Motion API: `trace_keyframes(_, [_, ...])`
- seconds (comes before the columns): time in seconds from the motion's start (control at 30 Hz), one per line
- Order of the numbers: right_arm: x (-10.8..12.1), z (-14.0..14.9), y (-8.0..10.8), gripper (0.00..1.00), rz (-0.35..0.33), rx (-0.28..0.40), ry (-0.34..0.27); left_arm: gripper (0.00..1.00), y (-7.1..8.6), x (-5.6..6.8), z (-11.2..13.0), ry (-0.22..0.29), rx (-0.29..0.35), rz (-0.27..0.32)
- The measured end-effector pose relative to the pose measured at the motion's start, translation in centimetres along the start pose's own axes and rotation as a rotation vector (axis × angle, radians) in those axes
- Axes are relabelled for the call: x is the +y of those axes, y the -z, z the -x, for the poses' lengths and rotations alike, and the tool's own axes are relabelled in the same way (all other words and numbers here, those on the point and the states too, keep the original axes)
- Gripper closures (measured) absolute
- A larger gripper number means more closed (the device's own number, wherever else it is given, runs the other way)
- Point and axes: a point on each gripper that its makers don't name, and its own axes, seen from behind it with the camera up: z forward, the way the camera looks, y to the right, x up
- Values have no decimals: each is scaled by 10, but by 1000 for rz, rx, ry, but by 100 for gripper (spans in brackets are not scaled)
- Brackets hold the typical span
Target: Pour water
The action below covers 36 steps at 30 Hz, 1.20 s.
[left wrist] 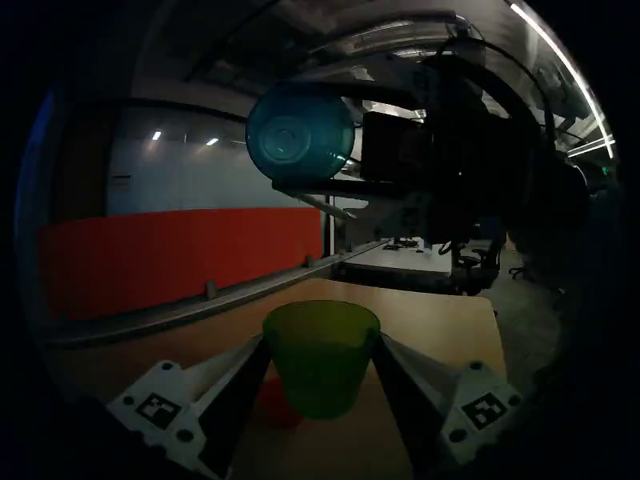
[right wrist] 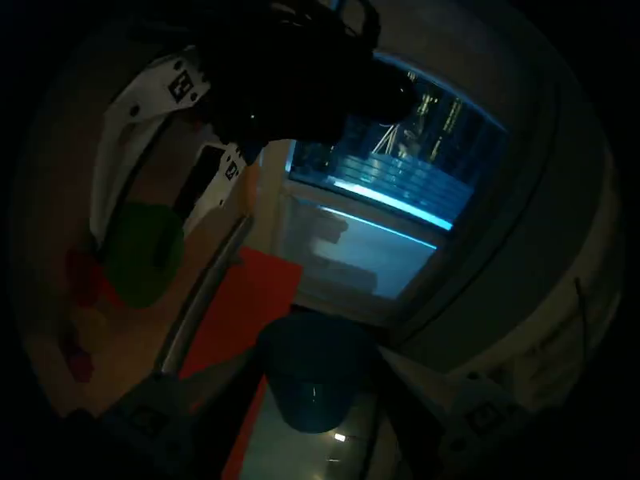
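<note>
Two cups are being held: the green cup (left wrist: 322,356), clamped by the left gripper (left wrist: 322,346), is hovering over the table (left wrist: 432,312); the blue cup (left wrist: 300,132), gripped by the right gripper (right wrist: 318,366), is hanging tilted above. No stream is showing, so pouring is judged incomplete.

Left gripper view looks level across the table (left wrist: 432,312); right gripper view, rolled sideways, shares its green cup (left wrist: 322,356)

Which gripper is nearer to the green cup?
Left. The left gripper clasps the green cup between its fingers; the right gripper holds the blue cup up in the air above it.
</note>
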Motion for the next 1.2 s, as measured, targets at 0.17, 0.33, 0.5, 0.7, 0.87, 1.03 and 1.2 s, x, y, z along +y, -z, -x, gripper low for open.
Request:
trace_keyframes(0.17, [-1, -6, 1, 9, 4, 8, 16, 15, 0, -1, -1, 3, 3, -3])
trace_keyframes(0.33, [-2, -8, 3, 9, 3, 14, -22, 14, 1, -2, -1, 6, 7, -5])
trace_keyframes(0.5, [-5, -3, 5, 9, 1, 7, -116, 14, 2, -2, -2, 5, 8, -7])
trace_keyframes(0.7, [-8, 10, 10, 9, -10, 0, -339, 14, 3, -3, -4, 3, 11, -11])
trace_keyframes(0.87, [-5, 18, 16, 9, -12, 5, -582, 14, 3, -5, -5, 1, 11, -17])
trace_keyframes(1.03, [-3, 15, 22, 9, -27, 20, -815, 14, 3, -6, -6, -5, 9, -22])
trace_keyframes(1.2, [-3, 7, 27, 9, -42, 37, -1027, 14, 3, -7, -9, -8, 11, -28])
